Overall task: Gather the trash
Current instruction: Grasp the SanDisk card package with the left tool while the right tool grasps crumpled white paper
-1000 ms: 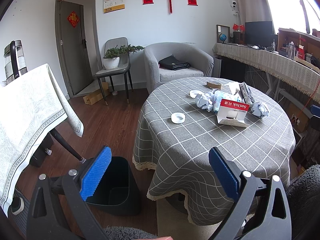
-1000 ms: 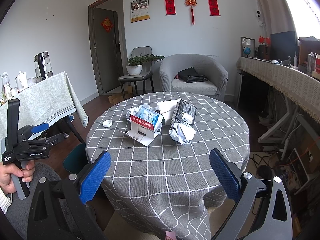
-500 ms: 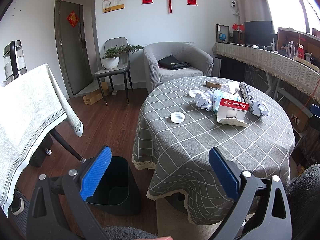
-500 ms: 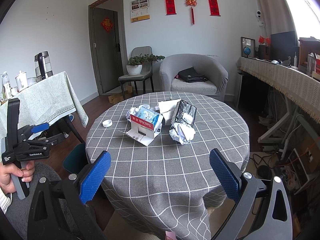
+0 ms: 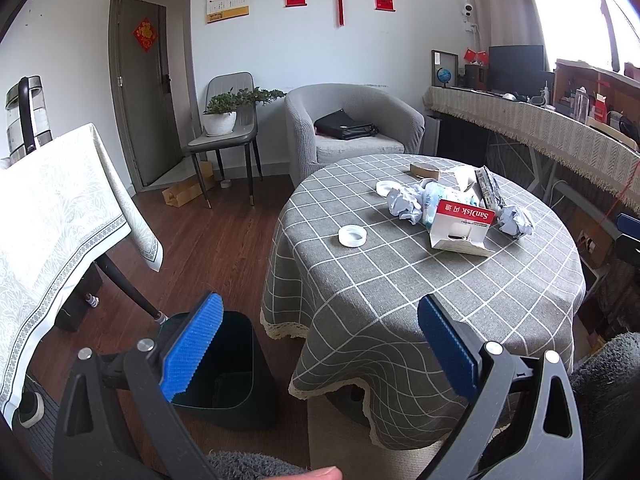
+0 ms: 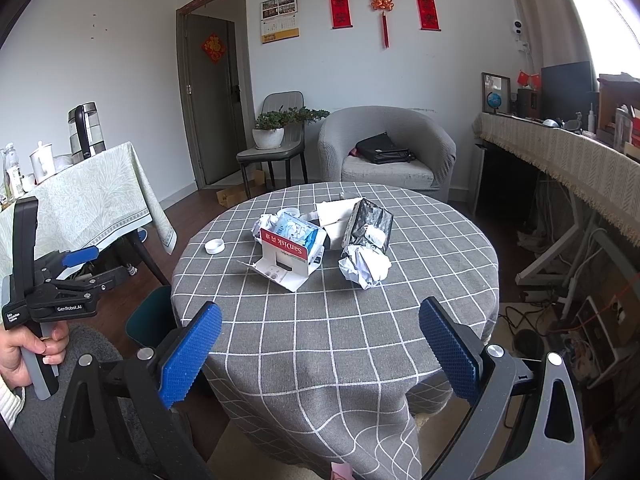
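one dark bin [image 5: 236, 376] beside table [image 5: 400, 292], seemingly empty.

The left tool [image 5: 320, 332] gapes empty above the bin [image 5: 232, 372]; on the surface [image 5: 400, 288] lie a cap [image 5: 352, 235], a box [image 5: 462, 226] and crumpled, probably paper, wads [image 5: 404, 204].

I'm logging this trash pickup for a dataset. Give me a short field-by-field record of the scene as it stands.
surface: round table with grey checked cloth
trash: SanDisk package, crumpled paper ball, black foil bag, blue-white wrapper, white lid
bin: dark bin on the floor, left of the table
left gripper: jaws open, empty, short of the table
right gripper: jaws open, empty, over the near edge
progress: nothing grasped; the bin's visible interior looks empty
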The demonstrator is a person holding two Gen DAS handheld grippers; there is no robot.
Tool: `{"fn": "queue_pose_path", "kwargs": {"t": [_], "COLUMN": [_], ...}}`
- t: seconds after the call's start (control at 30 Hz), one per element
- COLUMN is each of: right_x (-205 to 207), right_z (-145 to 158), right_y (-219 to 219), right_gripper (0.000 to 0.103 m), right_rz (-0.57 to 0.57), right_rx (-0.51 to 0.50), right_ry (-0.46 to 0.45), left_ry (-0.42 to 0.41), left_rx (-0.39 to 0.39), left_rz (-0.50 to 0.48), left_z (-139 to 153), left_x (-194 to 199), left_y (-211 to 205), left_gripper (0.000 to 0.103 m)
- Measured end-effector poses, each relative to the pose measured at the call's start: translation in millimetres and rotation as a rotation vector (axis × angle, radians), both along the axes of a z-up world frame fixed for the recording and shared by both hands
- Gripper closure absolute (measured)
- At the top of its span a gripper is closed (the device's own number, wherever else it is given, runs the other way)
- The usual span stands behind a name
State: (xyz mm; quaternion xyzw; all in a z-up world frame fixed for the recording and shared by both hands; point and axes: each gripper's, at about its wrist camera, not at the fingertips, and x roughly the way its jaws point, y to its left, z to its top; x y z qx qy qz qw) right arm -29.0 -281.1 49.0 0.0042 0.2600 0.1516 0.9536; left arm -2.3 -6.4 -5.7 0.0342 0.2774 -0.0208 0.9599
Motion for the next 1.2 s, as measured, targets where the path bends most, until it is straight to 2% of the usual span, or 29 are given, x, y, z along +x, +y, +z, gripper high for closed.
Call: {"fn": "queue_pose_path", "kwargs": {"t": [0.1, 0.2, 0.3, 0.43, 0.67, 0.9, 1.07, 1.2], "right_x": [0.9, 5.2, 13.3, 31.9, 66.9, 96.7, 112.6, 126.5], "right_z": [-1.3, -3.0, -6.0, -5.9, -10.3, -21.8, -28.6, -26.9], "right_y": [-1.1, -3.9, -4.4, -0.1, -7.1, -12.1, -20.2, -21.4], "right_gripper": [0.003, 0.003, 0.003, 0.003, 0.003, 0.003, 0.003, 0.003], "right_rz": [-0.002, 0.006, 0.005, 0.015, 0.024, 0.026, 0.016, 0.014], "right_rx": [0.006, 0.014, -0.005, -0.041, -0.021, 0.033, 0.096, 0.107], "right_ry": [0.009, 0.024, 0.029, 0.061, 0.105, 0.129, 0.156, 0.155], "left_ry": [0.013, 0.018, 0.012, 0.027, 0.037, 0.064, 0.074, 0.092], "left_rx": [-0.04, -0.047, -0.033, -0.07, -0.045, 0.006, 0.008, 0.051], "left_rz": [-0.025, -0.049, -0.068, -0.117, -0.211, -0.313, -0.352, -0.36], "left_z": [3.6, 5.3, 5.5, 5.9, 1.2, -15.8, -24.3, -33.1], "left_x": [1.2, 4.8, 10.7, 24.6, 50.1, 71.7, 88.4, 103.3], "left_y": [1.6, -0.5, -7.0, -16.4, -49.7, -90.4, -113.6, -134.1], "left_gripper": [0.004, 0.004, 0.005, 0.005, 0.008, 0.01, 0.01, 0.01]}}
